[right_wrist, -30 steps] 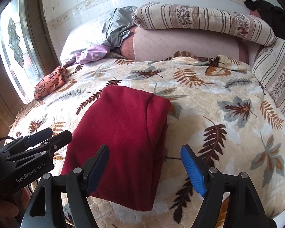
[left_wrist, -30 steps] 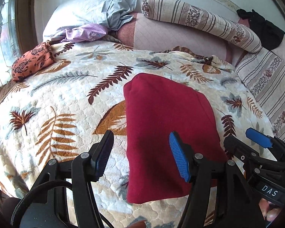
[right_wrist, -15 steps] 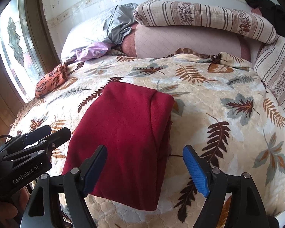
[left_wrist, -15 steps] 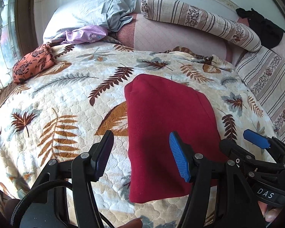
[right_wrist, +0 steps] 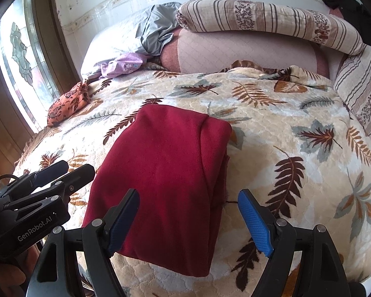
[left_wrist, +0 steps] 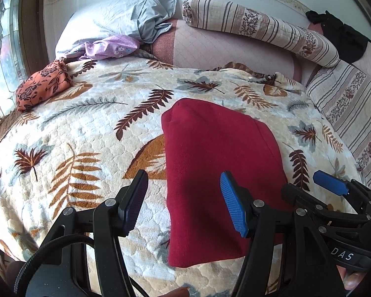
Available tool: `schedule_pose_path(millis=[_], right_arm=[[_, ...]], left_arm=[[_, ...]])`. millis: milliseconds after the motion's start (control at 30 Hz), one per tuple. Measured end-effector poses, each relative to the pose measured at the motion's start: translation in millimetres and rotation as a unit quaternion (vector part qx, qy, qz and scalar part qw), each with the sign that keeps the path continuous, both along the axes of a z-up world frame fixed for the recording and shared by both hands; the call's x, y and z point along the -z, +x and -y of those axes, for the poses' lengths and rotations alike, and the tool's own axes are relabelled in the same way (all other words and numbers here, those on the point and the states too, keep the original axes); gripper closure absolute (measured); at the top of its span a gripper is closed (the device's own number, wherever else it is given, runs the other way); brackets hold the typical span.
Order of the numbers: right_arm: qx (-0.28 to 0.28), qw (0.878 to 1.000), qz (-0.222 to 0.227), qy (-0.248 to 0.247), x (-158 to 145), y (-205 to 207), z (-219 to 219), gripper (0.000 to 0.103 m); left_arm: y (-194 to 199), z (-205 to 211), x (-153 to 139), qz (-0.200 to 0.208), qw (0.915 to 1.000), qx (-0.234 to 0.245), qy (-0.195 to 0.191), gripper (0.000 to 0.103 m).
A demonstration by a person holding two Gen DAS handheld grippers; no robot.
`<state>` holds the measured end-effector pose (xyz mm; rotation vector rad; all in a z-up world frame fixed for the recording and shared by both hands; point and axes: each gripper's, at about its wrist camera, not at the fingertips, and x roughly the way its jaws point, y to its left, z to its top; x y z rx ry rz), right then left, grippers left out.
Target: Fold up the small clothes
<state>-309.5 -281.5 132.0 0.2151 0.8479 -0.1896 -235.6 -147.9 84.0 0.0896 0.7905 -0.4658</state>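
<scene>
Two handheld grippers hover side by side above the near edge of a bed, both angled down. The left gripper [left_wrist: 184, 204] has its jaws spread apart with nothing between its pads. The right gripper [right_wrist: 189, 219] is likewise released and empty.

Just beyond both sets of fingertips lies a dark red garment [right_wrist: 160, 173], already folded into a thick oblong, resting on a leaf-patterned quilt [left_wrist: 74, 136] near the bed's near edge, roughly midway between the bed's sides.

The garment looks soft, fleecy and light, likely limp when lifted, with layers that could slide apart. A hold at the two near corners, pinching every layer together, seems safest.

Toward the far left corner of the bed sits an orange floral cloth bundle [left_wrist: 40, 85]; at the head end are a striped bolster [right_wrist: 267, 22] and a white pillow [left_wrist: 104, 27].

Readable writing: "GenRobot.AI" on the left gripper's body, seen in the right view, and "DAS" on the right gripper's body.
</scene>
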Motion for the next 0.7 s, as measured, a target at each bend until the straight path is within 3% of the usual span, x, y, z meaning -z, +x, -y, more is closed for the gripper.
schedule_pose_path(millis=[700], right_arm=[[0.001, 1.000, -0.009, 0.006, 10, 6, 2, 0.023]], left_arm=[[17, -15, 13, -0.005, 0.9998, -0.019, -0.009, 0.042]])
